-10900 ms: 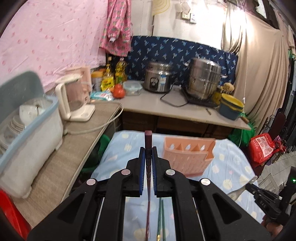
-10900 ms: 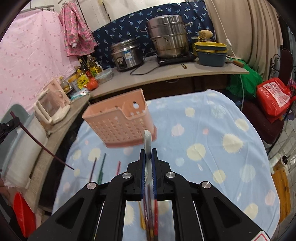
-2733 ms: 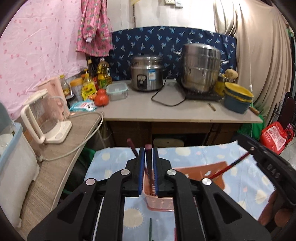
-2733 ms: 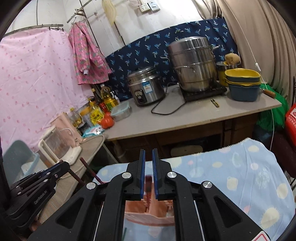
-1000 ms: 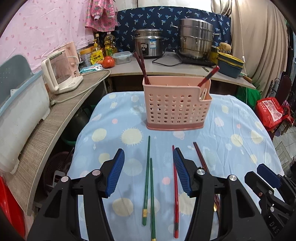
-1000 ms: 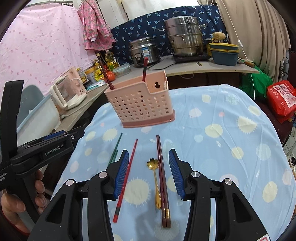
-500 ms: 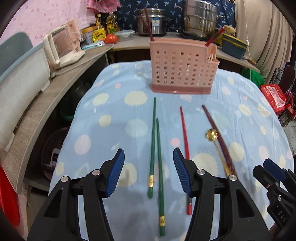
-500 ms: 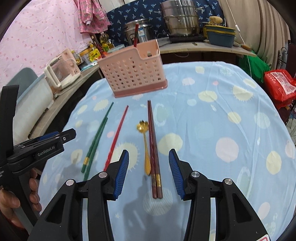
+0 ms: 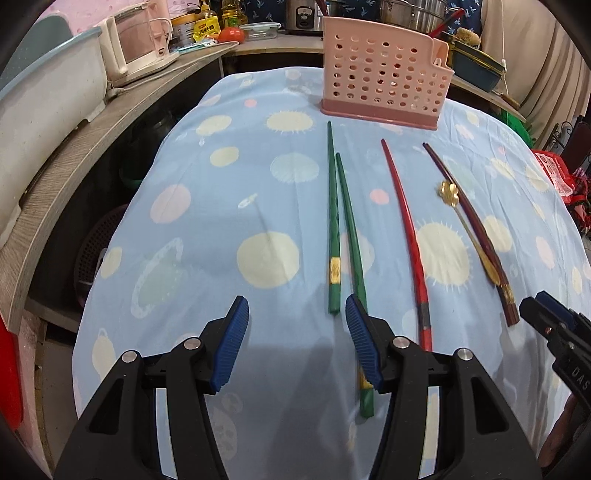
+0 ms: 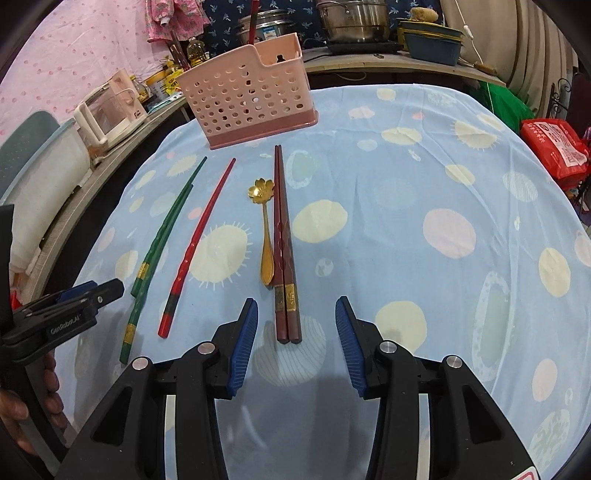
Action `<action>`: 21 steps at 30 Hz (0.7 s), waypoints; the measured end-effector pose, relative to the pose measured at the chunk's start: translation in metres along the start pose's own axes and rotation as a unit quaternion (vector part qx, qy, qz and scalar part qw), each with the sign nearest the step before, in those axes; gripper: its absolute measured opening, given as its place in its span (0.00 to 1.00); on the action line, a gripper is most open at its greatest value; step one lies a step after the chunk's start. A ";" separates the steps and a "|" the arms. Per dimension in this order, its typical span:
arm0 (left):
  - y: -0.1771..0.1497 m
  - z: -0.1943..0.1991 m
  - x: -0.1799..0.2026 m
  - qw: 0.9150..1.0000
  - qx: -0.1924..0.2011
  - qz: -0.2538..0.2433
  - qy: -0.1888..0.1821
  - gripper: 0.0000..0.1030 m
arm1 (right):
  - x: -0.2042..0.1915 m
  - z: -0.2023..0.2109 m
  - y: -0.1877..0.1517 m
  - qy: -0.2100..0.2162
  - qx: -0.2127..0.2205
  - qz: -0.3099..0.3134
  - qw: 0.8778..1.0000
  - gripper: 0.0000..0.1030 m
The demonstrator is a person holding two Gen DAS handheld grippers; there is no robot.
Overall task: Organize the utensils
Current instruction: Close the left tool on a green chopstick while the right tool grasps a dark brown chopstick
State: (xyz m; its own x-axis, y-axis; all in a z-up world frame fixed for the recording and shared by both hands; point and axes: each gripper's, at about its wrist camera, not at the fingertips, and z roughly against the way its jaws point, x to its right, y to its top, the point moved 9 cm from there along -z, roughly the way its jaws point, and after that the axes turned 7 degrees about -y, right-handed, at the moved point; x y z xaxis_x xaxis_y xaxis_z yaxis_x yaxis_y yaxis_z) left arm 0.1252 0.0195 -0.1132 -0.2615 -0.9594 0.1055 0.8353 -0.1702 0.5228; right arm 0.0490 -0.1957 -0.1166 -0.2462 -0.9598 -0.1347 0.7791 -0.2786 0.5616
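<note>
A pink perforated utensil holder stands at the far side of the table with chopsticks standing in it. On the blue spotted cloth lie two green chopsticks, one red chopstick, a gold flower spoon and a dark maroon chopstick pair. My left gripper is open, low over the near ends of the green chopsticks. My right gripper is open, its jaws either side of the maroon pair's near end.
A counter on the left holds a kettle and a white bin. Pots and bowls stand on the back counter. A red bag lies to the right. The table's near edge is close under both grippers.
Both grippers have dropped lower and closer to the near ends of the utensils on the cloth. Both stay open. The utensils have not moved.
</note>
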 end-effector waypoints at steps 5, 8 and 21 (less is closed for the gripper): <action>-0.006 -0.006 -0.004 1.000 -0.009 0.004 -0.001 0.50 | 0.001 -0.002 -0.004 0.000 -0.005 -0.001 1.000 0.41; -0.005 -0.008 -0.003 1.000 -0.010 0.006 -0.006 0.49 | 0.003 -0.003 -0.004 -0.001 -0.006 -0.004 1.000 0.41; 0.012 -0.033 0.005 1.000 -0.013 -0.009 -0.003 0.28 | 0.003 -0.008 -0.003 -0.001 -0.010 -0.002 1.000 0.39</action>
State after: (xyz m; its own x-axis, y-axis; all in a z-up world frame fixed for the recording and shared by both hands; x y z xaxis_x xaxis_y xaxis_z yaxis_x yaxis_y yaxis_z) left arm 0.1498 0.0057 -0.1344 -0.2799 -0.9546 0.1016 0.8428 -0.1936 0.5022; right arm 0.0509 -0.1977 -0.1249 -0.2496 -0.9588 -0.1354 0.7894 -0.2825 0.5451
